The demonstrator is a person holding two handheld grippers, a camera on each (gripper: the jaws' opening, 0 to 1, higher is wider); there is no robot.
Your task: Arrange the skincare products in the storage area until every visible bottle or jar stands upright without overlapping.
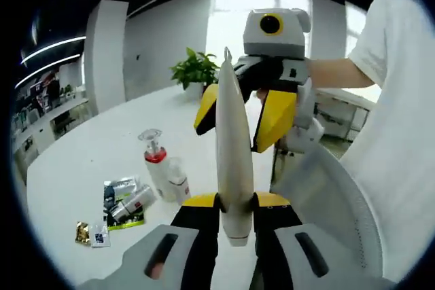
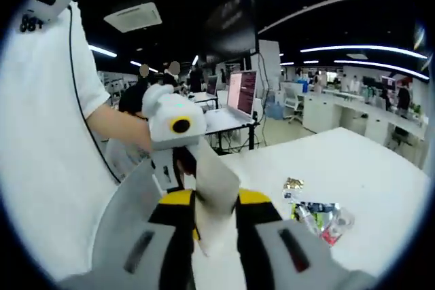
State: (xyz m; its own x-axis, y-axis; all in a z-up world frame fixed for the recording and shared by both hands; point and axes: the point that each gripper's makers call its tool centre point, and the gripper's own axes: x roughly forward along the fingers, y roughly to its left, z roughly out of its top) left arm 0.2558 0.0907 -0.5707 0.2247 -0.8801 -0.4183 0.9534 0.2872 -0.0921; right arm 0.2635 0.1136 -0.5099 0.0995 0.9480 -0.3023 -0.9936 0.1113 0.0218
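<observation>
Both tools point(image 1: 235, 202) point(image 2: 214, 215) pinch one cream tube point(image 1: 233, 147).

One tall cream-white squeeze tube point(image 1: 234, 147) stands at the frame's centre. One clear pump bottle with a red collar point(image 1: 158, 166) sits lower left, beside one small white bottle point(image 1: 179, 179), two grey tubes point(image 1: 126, 200), two small sachets point(image 1: 91, 233). One potted green plant point(image 1: 196, 70) sits upper centre.

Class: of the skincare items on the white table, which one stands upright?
The pump bottle with the red collar stands upright; the tubes and sachets beside it lie flat.
</observation>
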